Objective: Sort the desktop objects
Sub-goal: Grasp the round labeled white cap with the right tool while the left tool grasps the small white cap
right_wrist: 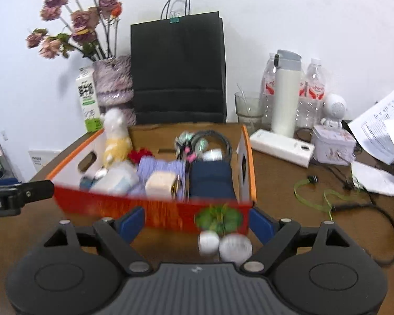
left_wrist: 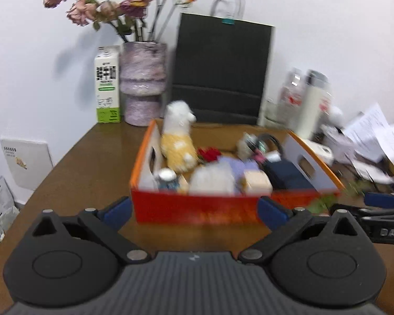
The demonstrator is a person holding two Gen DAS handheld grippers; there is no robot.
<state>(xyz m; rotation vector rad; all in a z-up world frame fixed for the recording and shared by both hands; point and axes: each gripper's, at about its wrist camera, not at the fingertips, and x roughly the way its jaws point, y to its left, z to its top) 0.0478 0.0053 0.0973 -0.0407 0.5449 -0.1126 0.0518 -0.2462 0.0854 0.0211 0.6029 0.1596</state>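
item: orange cardboard box [right_wrist: 155, 210], open-topped, at centre frame on the brown bench [left_wrist: 86, 157], in front of a black paper bag [right_wrist: 178, 68]. contents noted: plush alpaca [left_wrist: 177, 136] upright at the box's left rear, navy pouch [right_wrist: 210, 181], cream block [right_wrist: 160, 183], lilac cloth [right_wrist: 157, 166], black cable coil [right_wrist: 218, 139].

handling, judged: card walls stiff but light and crushable; the load is mostly soft and unlikely to break. oval hand-holes [right_wrist: 88, 161] in the side walls are the best holds.

orientation: long axis appears to run away from the camera; the short red wall faces the viewer.

loose nearby: green plant sprig [right_wrist: 219, 218] and two white balls [right_wrist: 224, 244] against the front wall, lower right.

left tool [left_wrist: 194, 210]: jaws wide, nothing held. right tool [right_wrist: 197, 223]: jaws wide, the balls lying between them, untouched.
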